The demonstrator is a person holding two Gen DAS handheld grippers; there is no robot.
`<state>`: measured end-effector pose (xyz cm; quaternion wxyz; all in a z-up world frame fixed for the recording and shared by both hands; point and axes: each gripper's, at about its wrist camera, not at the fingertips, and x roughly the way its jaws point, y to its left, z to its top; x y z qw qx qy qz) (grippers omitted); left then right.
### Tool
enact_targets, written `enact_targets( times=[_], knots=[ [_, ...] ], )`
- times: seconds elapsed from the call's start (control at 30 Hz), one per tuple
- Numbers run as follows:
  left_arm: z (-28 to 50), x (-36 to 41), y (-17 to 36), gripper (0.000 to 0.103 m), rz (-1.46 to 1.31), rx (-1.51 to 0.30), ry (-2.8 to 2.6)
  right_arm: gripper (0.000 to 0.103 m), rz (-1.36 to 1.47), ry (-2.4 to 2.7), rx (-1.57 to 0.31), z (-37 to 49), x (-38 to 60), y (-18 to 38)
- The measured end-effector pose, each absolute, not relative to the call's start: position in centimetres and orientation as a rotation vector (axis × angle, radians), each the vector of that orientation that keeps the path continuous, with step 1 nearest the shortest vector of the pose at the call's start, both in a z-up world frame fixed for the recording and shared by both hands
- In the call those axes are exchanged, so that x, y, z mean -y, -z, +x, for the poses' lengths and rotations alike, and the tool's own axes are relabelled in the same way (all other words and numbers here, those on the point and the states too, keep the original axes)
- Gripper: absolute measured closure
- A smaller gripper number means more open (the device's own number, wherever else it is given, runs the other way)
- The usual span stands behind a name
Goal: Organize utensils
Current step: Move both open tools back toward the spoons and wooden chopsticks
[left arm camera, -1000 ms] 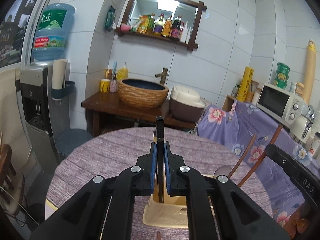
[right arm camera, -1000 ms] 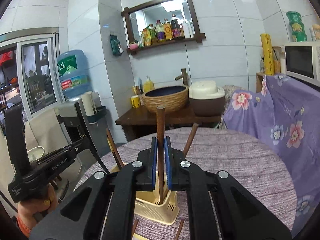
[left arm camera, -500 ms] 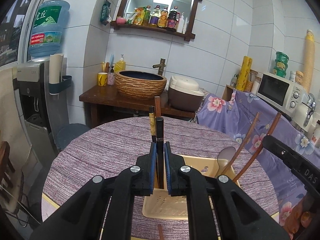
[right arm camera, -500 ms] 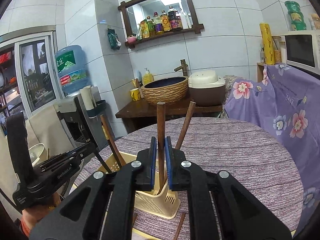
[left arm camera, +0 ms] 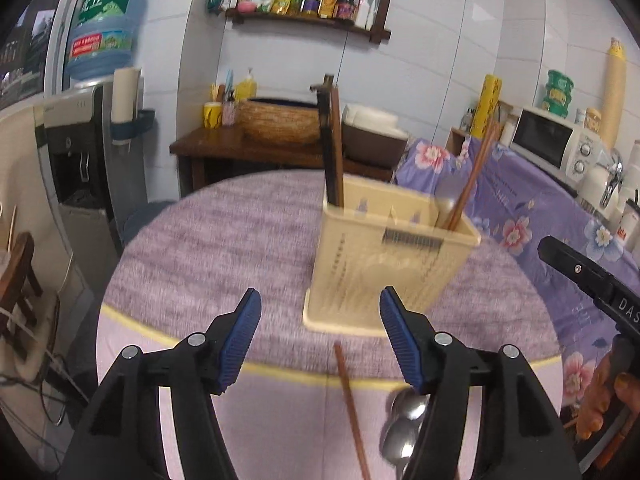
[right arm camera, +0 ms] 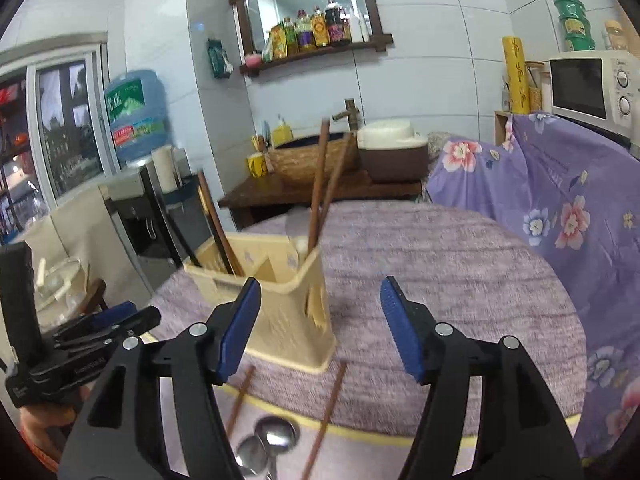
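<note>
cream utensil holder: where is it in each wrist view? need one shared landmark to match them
Left wrist: utensil holder sits right of centre on the table, above the right pad of the left gripper.
Right wrist: utensil holder sits left of centre, partly behind the left pad of the right gripper.
Shared landmark: woven basin on the wooden counter behind.

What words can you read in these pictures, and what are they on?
"DAS": on the black right gripper's body, running off the frame edge.
Water jug label: Chinese characters, too blurred to read.
Lettering on the left gripper's body: too small and blurred.
Bottle labels on the shelf: too small.
</note>
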<state>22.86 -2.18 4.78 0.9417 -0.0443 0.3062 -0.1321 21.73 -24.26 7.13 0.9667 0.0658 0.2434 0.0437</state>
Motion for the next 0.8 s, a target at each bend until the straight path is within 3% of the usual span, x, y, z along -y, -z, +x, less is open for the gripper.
enact_targets(
  times=[0.4,0.8],
  knots=[
    [17.8,6.6,1.8,0.042,0.026,-0.765,0.372,0.04,0.113,0.015,-0.657,18.5,25.6,1.4],
    [18.5,9.7,4.3,0.047,0.109,-0.831,0.394,0.04,0.152,0.037,-0.708,18.0,26.7,3.2]
  ],
)
